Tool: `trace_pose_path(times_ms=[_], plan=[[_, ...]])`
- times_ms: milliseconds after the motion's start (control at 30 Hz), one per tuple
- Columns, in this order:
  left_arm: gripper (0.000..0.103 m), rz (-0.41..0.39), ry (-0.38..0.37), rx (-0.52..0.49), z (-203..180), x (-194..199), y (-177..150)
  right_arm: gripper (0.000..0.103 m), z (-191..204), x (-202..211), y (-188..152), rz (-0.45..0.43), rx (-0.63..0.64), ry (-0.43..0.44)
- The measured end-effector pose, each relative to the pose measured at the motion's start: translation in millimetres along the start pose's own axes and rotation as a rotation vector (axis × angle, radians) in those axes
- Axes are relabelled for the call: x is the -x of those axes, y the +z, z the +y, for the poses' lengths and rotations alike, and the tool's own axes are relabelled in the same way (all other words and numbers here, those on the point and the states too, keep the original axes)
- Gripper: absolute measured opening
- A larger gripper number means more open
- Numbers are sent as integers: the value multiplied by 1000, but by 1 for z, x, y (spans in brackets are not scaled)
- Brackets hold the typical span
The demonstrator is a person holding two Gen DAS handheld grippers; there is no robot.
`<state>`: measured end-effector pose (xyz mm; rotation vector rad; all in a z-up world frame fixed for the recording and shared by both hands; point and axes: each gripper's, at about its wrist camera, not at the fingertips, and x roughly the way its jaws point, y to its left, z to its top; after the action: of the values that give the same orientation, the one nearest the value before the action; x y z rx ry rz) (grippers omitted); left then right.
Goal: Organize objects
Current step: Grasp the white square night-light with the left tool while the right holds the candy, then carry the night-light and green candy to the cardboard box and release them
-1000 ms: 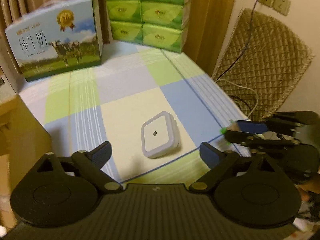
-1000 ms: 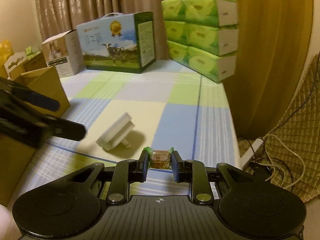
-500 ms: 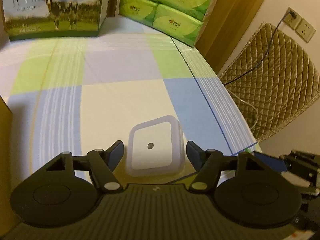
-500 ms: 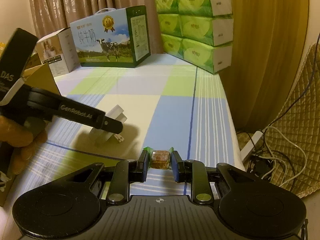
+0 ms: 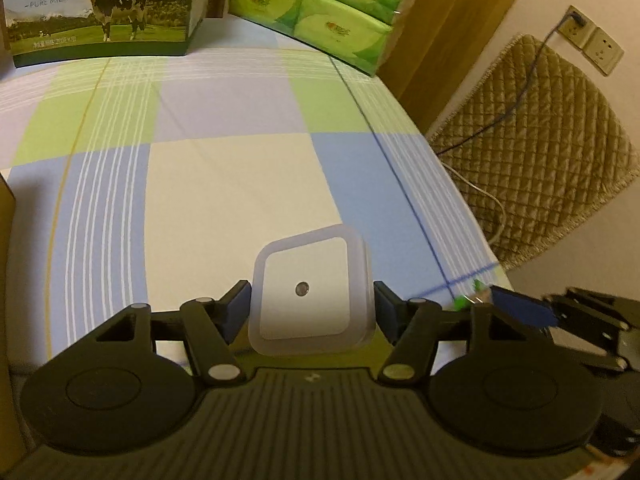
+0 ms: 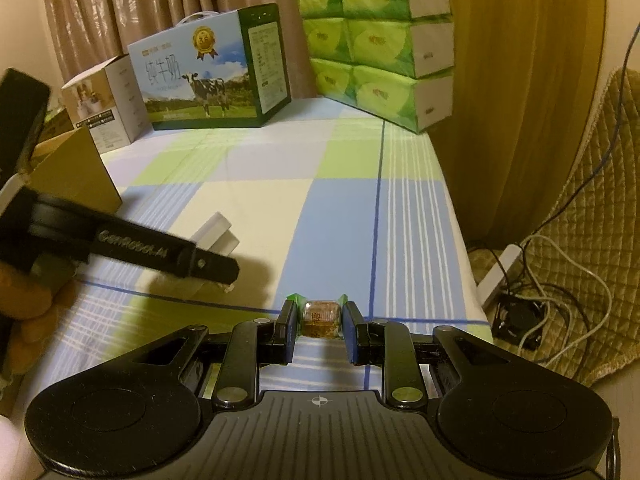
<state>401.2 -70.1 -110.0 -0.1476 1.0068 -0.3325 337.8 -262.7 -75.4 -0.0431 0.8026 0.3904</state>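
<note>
A white square night-light lies on the checked bedspread squarely between the spread jaws of the left gripper, its flat face with the small dark sensor dot turned toward the camera. The blue pads stand just beside its left and right edges; whether either pad already touches the plastic is hard to tell from this angle. The body is close to square, so it offers no real long axis, and the jaws line up across its width, which looks like the span a closing grip would take. Seen from the right wrist, the same night-light rests tilted, apparently on its plug side, with the left gripper's dark finger reaching across in front of it and a hand behind. The right gripper sits well apart from the night-light, near the bed's right edge, its jaws drawn narrow on a small wrapped candy with green wrapper ends poking out at either side. The left gripper is plainly the nearer one to the night-light. At the back of the bed stand a milk carton box and stacked green tissue packs, and an open cardboard box sits at the left.
</note>
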Motion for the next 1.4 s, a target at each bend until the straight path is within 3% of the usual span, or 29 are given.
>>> trace_pose_path(times_ms=[300, 700, 800, 1033, 1400], plan=[[60, -33, -3, -24, -28, 62, -18, 21, 12, 49, -1, -16, -16, 2], [60, -178, 18, -80, -56, 194, -61, 21, 56, 158, 1, -86, -30, 31], [60, -210, 30, -81, -53, 228, -81, 21, 75, 184, -2, -114, -33, 54], [60, -292, 133, -75, -34, 297, -126, 21, 131, 225, -14, -145, -1, 94], [60, -320, 263, -23, 17, 359, -190, 21, 207, 229, -43, -113, 32, 195]])
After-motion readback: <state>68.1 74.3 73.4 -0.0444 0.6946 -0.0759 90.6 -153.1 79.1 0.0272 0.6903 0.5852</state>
